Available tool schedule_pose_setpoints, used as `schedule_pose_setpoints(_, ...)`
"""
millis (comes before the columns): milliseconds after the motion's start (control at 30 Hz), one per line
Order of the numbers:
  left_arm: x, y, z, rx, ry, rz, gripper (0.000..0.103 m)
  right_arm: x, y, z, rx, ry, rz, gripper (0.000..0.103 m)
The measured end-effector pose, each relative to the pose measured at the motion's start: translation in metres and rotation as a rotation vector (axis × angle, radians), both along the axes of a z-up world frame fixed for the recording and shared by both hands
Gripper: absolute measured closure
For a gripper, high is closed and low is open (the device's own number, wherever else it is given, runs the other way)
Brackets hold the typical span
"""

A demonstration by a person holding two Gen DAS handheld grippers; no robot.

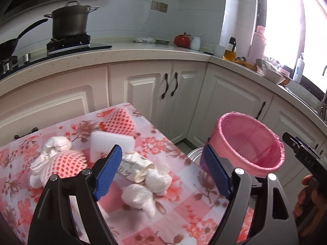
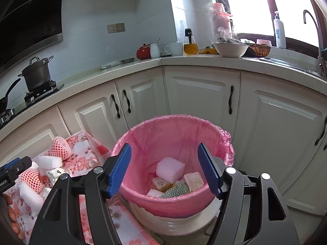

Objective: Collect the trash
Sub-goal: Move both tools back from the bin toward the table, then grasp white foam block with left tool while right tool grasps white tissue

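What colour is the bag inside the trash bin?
Pink. The bag lining the trash bin shows best in the right wrist view.

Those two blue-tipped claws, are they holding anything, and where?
Nothing. The left gripper gapes above the table's trash; the right gripper gapes empty over the bin.

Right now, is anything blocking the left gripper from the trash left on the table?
Nothing visible does. The left gripper stands open and empty above the floral table, with the crumpled paper cup and white tissue wads lying uncovered just ahead of its fingers. The pink-lined bin beside the table is also open-topped.
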State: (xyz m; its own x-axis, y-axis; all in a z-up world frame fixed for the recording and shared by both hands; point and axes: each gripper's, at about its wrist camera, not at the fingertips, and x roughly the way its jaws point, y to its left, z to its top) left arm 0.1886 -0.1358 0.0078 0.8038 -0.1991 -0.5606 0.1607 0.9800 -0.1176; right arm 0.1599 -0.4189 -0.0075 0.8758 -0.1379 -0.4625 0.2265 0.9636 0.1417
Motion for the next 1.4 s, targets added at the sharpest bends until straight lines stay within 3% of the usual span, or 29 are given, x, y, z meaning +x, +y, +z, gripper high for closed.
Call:
schedule_pose_setpoints(367, -0.027, 0.081, -0.025, 0.018, 0.051, 0.142, 0.024, -0.001, 0.053, -0.011, -0.02, 0.017, 0.069, 0.028)
schedule_pose_setpoints(500, -0.029, 0.088, -0.033, 0.01, 0.07, 0.153, 0.024, 0.0, 0.076, -0.014, -0.023, 0.028, 0.119, 0.024)
schedule_pose_setpoints(1000, -0.019, 0.095, -0.072, -0.018, 0.178, 0.16, 0.025, 0.001, 0.129, -0.023, -0.039, 0.055, 0.249, 0.024)
schedule_pose_setpoints(1233, -0.016, 0.1, -0.086, -0.026, 0.228, 0.153, 0.053, 0.003, 0.146, -0.028, -0.043, 0.074, 0.284, 0.024)
schedule_pose_setpoints(1400, -0.02, 0.108, -0.083, -0.033, 0.224, 0.149, 0.06, 0.007, 0.16, -0.035, -0.038, 0.098, 0.315, 0.024)
